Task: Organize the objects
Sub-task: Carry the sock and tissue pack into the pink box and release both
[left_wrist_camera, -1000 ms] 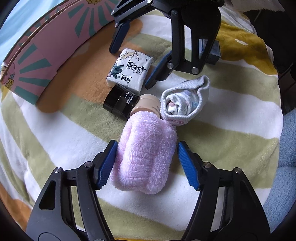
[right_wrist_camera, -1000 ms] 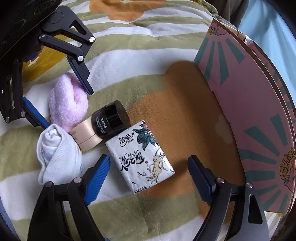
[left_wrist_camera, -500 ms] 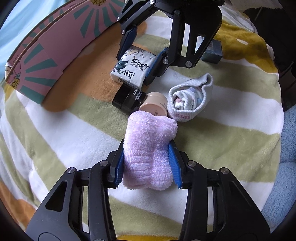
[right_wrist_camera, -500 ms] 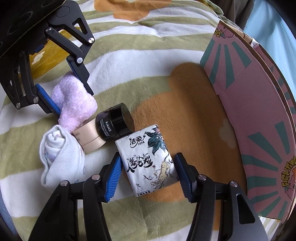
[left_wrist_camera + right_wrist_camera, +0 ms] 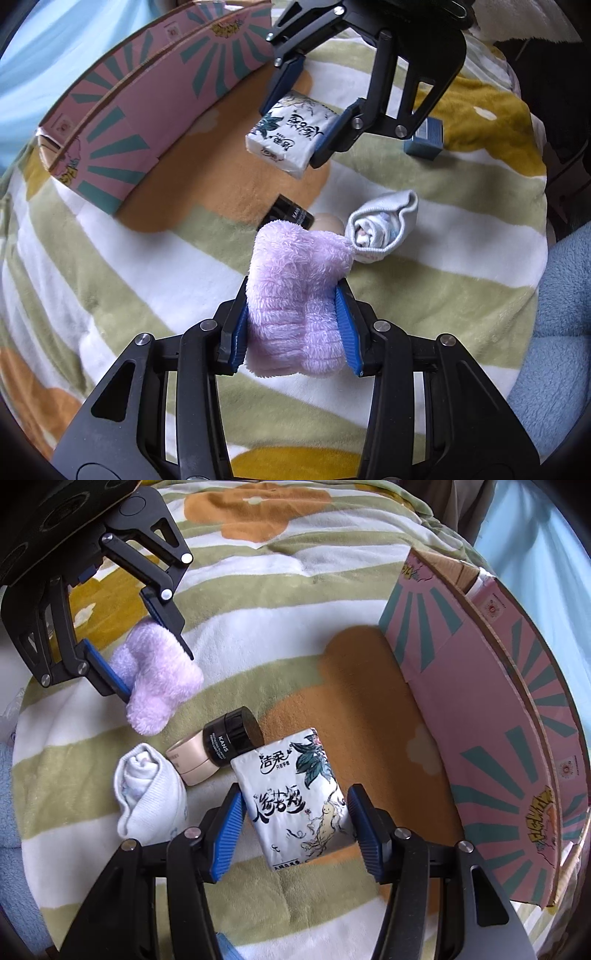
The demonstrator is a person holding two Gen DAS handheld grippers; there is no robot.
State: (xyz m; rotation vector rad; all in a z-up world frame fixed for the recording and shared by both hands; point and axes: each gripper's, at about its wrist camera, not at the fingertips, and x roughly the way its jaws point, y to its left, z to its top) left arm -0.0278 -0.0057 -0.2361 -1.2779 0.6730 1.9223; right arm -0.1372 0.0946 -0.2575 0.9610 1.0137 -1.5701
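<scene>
The striped blanket (image 5: 129, 280) is viewed closely from above along each gripper's fingers, from opposite sides, with the black jar (image 5: 232, 736) and pink box (image 5: 147, 107) shared by both views.

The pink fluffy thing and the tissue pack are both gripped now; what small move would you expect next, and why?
Probably a short carry toward the pink cardboard box. The left gripper is clamped on the pink fluffy cloth, the right gripper on the tissue pack, and both look raised off the blanket. The box stands open just beyond the pack.

Soft daylight, sharp, fisheye-warped edges
</scene>
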